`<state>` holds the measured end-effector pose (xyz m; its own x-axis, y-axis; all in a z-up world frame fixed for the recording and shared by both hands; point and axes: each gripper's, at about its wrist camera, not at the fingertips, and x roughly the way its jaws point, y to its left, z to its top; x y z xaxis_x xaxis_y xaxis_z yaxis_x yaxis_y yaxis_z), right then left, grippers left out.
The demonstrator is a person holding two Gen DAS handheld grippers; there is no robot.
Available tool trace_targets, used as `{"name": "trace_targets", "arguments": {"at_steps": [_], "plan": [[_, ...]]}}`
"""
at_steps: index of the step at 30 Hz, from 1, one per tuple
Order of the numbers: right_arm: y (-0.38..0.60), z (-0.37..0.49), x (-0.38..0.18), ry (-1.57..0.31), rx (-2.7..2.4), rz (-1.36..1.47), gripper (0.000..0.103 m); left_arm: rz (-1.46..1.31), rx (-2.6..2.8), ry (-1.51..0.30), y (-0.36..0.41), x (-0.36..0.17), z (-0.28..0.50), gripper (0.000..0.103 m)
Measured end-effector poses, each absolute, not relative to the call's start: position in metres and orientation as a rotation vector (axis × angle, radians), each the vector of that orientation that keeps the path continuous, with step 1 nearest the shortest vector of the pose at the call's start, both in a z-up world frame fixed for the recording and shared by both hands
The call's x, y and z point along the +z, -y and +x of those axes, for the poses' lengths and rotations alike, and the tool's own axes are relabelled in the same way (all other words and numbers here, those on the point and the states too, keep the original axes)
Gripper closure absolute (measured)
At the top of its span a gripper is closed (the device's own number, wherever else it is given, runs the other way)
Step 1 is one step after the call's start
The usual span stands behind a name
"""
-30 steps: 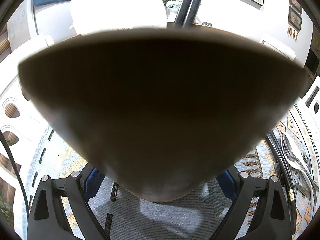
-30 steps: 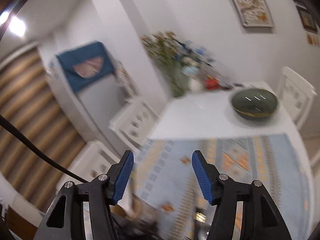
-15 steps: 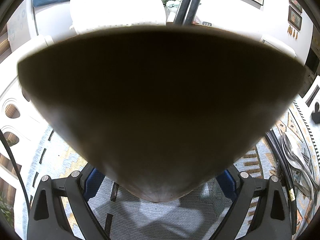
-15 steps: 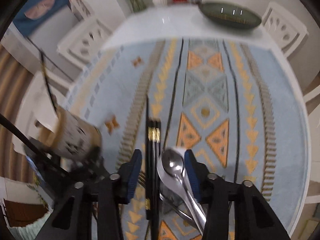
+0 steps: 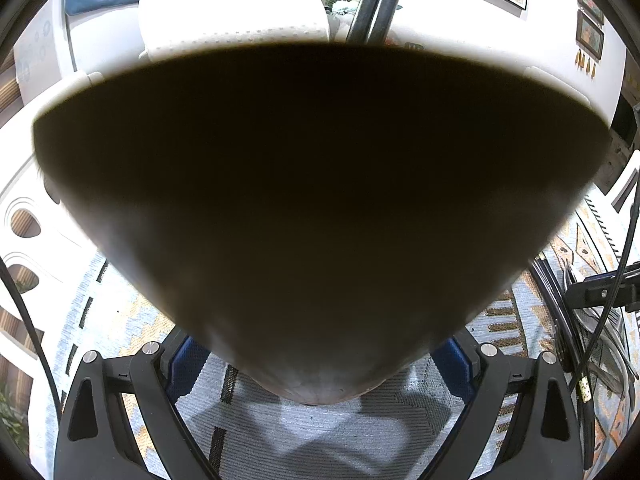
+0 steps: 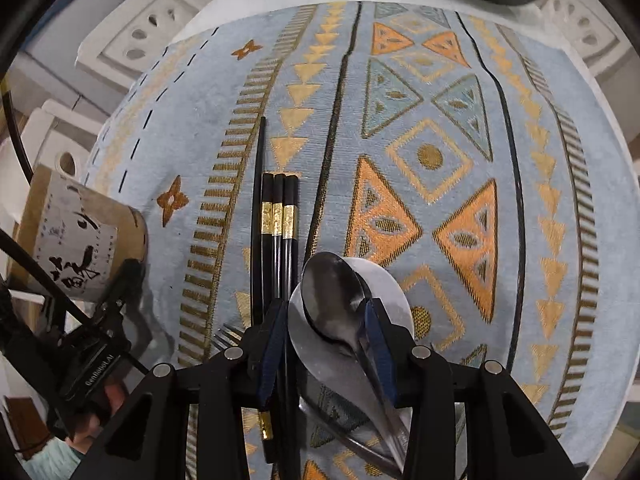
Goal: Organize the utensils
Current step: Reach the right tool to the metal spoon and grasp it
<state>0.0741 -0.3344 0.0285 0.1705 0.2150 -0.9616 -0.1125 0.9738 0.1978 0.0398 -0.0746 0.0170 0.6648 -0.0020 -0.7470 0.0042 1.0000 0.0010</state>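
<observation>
Down on the patterned blue cloth (image 6: 420,128) that covers the desk, the right tool (image 6: 326,344) stands steeply over a small pile of cutlery, its blue pads set either side of two nested spoons (image 6: 340,304). Its jaws have just been closing and now stand partly open around the spoons; whether the pads actually press on the metal cannot be told. The spoons are shiny steel with broad oval bowls, one lying on the other, handles running back under the tool. Just to their left lie black chopsticks (image 6: 278,216) with gold bands, side by side, and fork tines (image 6: 226,336) peek out beside the left pad. The left tool (image 5: 320,364) grips a tan cylindrical holder (image 6: 80,236) printed with dark brush lettering, tilted just above the cloth's left edge; its dark underside (image 5: 320,200) fills the left wrist view.
</observation>
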Motion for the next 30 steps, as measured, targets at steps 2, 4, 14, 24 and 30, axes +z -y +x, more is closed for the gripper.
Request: {"name": "trace_targets", "arguments": {"at_steps": [2,4,14,24,30], "plan": [[0.332,0.074,0.028,-1.377,0.248,0.086,0.069,0.002,-0.004,-0.844,0.075,0.017,0.040,0.007],[0.335,0.075,0.028,-1.388,0.277,0.131,0.076,0.002,-0.004,-0.844,0.075,0.017,0.040,0.007],[0.365,0.076,0.027,-1.413,0.323,0.382,0.079,0.003,-0.003,-0.844,0.076,0.018,0.040,0.007],[0.384,0.078,0.027,-1.421,0.279,0.440,0.083,0.004,-0.002,-0.845,0.076,0.018,0.040,0.007],[0.378,0.082,0.031,-1.426,0.227,0.263,0.080,0.006,-0.002,-0.845,0.074,0.018,0.038,0.007]]}}
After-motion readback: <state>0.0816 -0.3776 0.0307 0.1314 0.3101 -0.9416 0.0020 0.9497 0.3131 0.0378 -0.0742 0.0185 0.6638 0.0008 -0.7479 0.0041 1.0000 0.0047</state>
